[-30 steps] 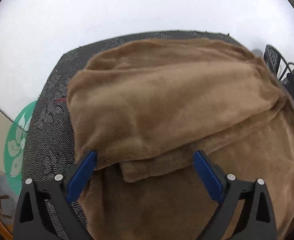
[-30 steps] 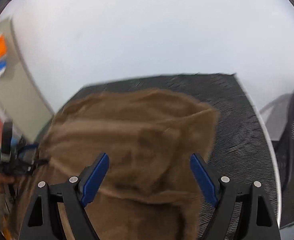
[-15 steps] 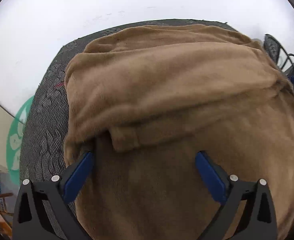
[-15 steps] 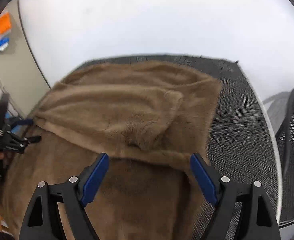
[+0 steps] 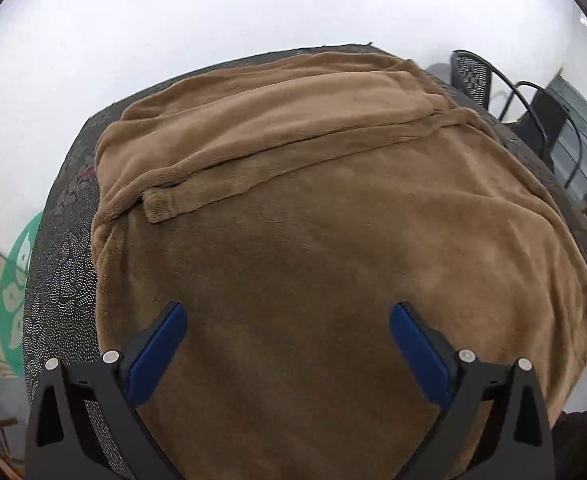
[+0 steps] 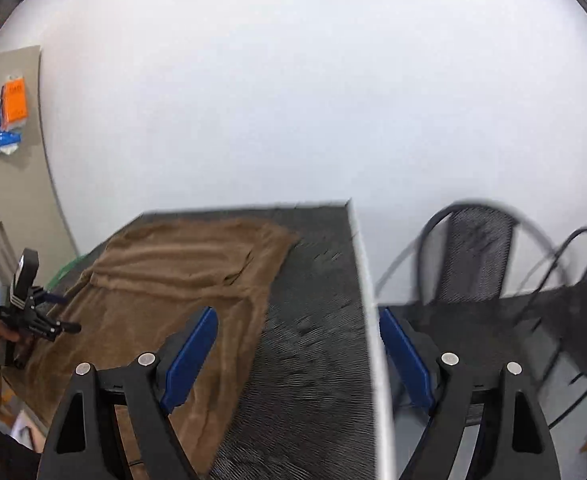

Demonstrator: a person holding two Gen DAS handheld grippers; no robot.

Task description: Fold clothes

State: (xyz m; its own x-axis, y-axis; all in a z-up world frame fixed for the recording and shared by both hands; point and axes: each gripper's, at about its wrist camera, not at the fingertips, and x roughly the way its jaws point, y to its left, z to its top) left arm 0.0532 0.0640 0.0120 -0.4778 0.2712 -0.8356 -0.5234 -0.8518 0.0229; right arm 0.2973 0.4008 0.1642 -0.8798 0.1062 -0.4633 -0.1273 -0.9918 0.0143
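Note:
A brown fleece garment (image 5: 313, 240) lies spread on the dark patterned table (image 5: 57, 280), its far part folded back toward me, with a cuff end (image 5: 159, 206) at the left of the fold. My left gripper (image 5: 287, 336) hovers open over the garment's near half, nothing between its blue pads. In the right wrist view the same garment (image 6: 181, 280) lies at left. My right gripper (image 6: 297, 344) is open above the bare table (image 6: 313, 340) near its right edge. The left gripper (image 6: 49, 312) shows there too, held in a hand over the garment's left side.
A white wall stands behind the table. Black mesh chairs (image 6: 477, 256) stand beyond the table's right edge, with cables and dark equipment (image 5: 549, 120) nearby. A green floor emblem (image 5: 13, 300) lies to the left. A beige panel with an orange notice (image 6: 13, 100) is on the left wall.
Both grippers have pulled back and up from the fold, leaving the folded-over part lying flat. The right gripper has swung right, off the garment toward the table edge.

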